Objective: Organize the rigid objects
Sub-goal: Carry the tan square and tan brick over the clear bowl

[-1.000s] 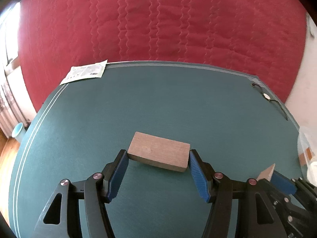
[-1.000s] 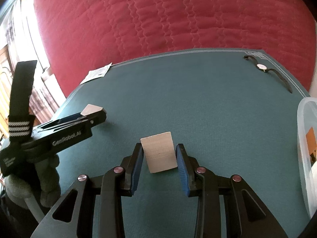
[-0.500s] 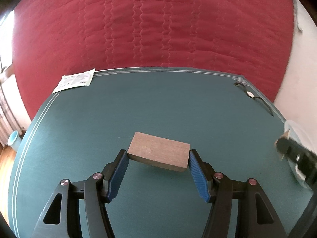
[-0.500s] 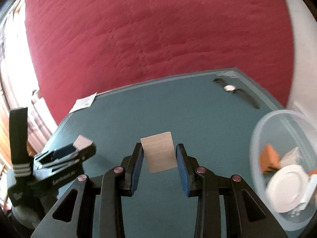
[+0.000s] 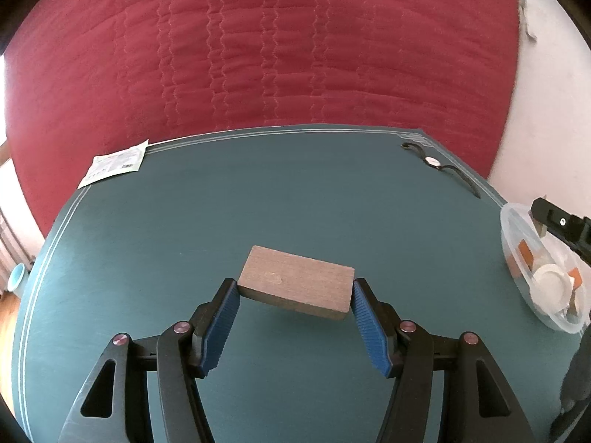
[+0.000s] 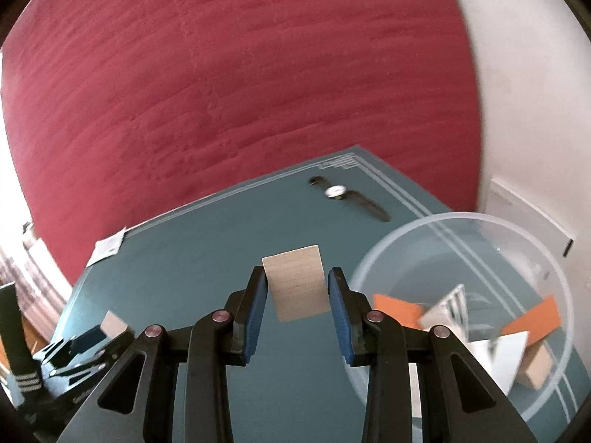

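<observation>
Left claw: my left gripper (image 5: 295, 306) is clenched on a brown wooden block (image 5: 295, 282), held lengthwise between the pads, off the green mat (image 5: 258, 199).
Right claw: my right gripper (image 6: 297, 295) is clenched on a pale thin wooden block (image 6: 297, 282), held upright on its narrow sides.
Just changed, right: a second ago the bowl was only a sliver at the right edge of my right view; now the clear plastic bowl (image 6: 391, 243) fills the lower right, just beside the claw. The view has swung right and tilted.
Just changed, left: the table has slid left a little; bowl and right claw now show at the right edge. The grip looks the same.
Meaning: I judge both blocks are being carried to the bowl, the right one close to a drop and the left one well behind.
Bowl contents: orange pieces (image 6: 397, 310), white pieces, a tan block.
Left on mat: a wristwatch (image 6: 338, 192) near the far corner, a paper packet (image 5: 114, 160) at the far left edge.
Hard to see: right view is motion-blurred; the bowl's near side is cut off behind my claw; I can't count its pieces.
</observation>
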{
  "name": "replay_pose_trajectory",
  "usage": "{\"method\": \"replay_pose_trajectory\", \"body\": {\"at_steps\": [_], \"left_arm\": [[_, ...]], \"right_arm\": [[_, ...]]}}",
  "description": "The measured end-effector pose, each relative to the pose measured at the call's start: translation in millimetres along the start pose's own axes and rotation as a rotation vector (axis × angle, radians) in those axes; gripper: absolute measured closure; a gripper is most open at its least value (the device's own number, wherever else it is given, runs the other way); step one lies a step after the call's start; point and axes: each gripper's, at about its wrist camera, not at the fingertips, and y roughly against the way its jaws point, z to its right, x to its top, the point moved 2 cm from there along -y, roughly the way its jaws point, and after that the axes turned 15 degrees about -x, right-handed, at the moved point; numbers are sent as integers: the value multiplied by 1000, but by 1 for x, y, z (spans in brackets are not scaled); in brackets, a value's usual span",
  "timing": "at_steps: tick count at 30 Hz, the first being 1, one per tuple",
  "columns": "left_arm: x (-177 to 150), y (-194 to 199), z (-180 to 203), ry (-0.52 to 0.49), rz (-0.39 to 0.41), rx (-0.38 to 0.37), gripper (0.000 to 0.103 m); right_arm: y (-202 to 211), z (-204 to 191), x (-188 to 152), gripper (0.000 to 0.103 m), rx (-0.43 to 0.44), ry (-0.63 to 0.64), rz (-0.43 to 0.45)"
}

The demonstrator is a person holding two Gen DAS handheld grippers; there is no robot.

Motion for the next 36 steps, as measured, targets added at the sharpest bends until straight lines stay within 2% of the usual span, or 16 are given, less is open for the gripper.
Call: {"method": "replay_pose_trajectory", "body": {"at_steps": [11,19,23,29,36], "left_arm": [[-3,3,23,-40,-2,-41,38],[-3,7,40,-70,-2,-66,38],[-4,9,48,-89,-1,-76,38],[-6,10,59,-102,-6,-88,38],[-6,4,82,-111,-31,-108,38]], "right_arm": [[5,44,3,68,-124,-76,28],[0,76,9,68,-225,-108,15],[-11,95,11,68,-272,-120,-29],[-12,114,2,66,-370,0,-24],[5,141,-22,65,-358,23,-7]]}}
